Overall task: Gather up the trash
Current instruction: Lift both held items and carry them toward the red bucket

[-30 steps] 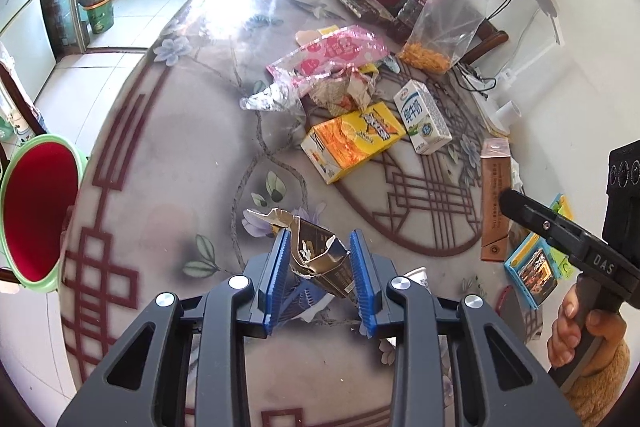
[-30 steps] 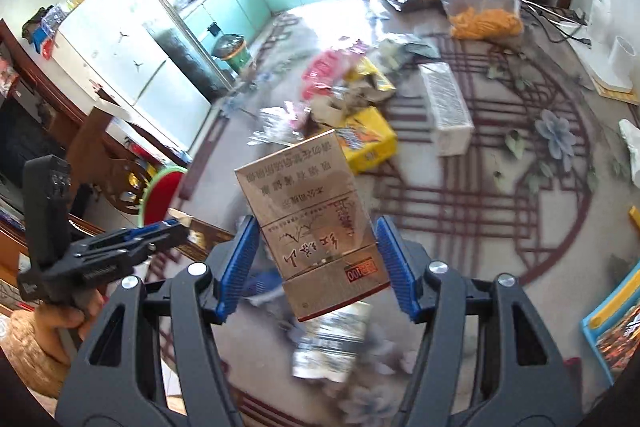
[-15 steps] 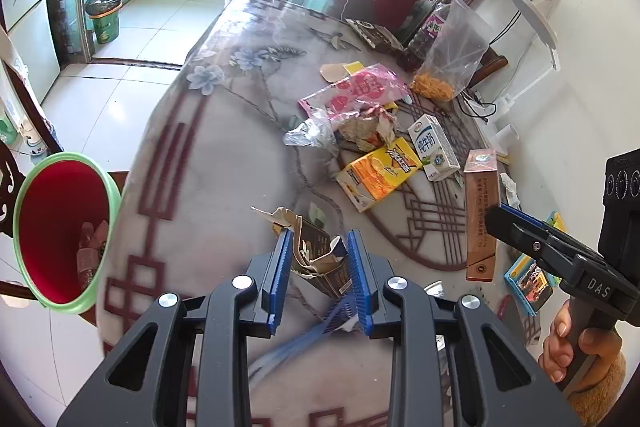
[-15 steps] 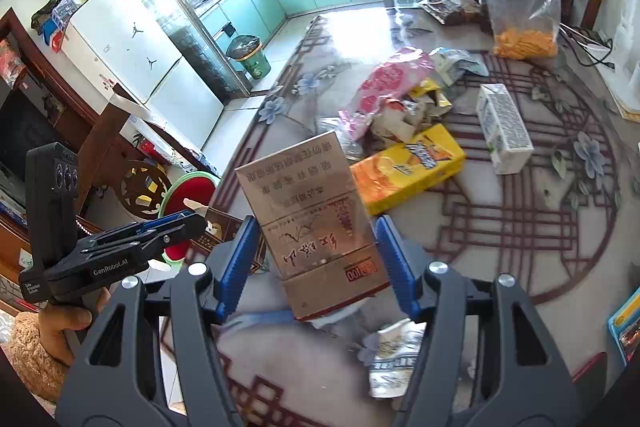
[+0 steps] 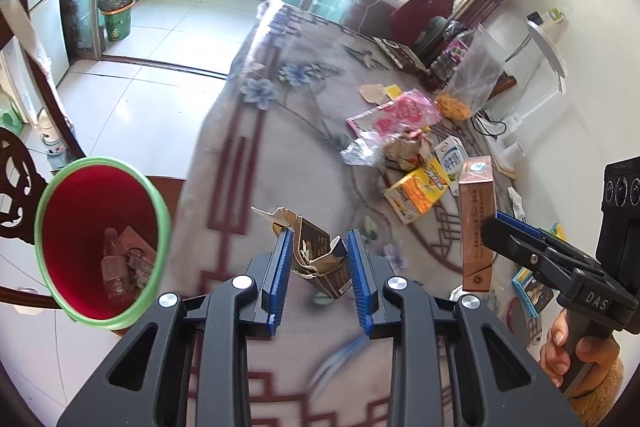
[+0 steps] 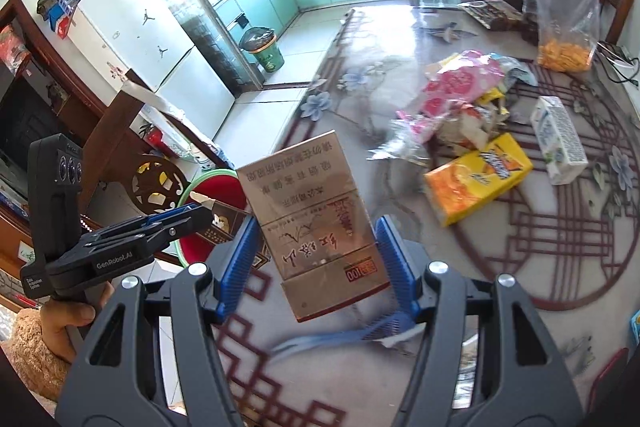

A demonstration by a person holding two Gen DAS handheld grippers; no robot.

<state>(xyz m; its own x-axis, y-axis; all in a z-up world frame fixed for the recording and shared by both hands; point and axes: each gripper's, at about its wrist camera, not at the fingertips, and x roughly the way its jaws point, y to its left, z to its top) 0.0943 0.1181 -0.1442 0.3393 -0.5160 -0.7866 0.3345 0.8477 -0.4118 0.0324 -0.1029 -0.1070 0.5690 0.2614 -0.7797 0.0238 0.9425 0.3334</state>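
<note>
Two grippers are in view, each carrying one piece of trash. The left gripper (image 5: 318,259) has its blue pads pressed on a torn dark carton (image 5: 316,259), crumpled and ragged at the top, which sits between the fingers and sticks out above them. The right gripper (image 6: 318,255) pinches one tan cigarette box (image 6: 316,227) by its lower half — the box stands tall above the fingertips, printed face toward the camera.

One red bin with a green rim (image 5: 158,211) stands on the floor just beside the table's edge, to the left of the left gripper, with a bottle and scraps lying at its bottom.

On the patterned tablecloth (image 6: 540,235), well beyond both grippers, lies the remaining litter: one yellow-orange box (image 6: 478,177), one white milk carton (image 6: 560,139), one pink wrapper (image 6: 456,83) and a loose heap of crumpled wrappers — too tangled to count. One clear bag of orange snacks (image 6: 564,11) stands farther back.
</note>
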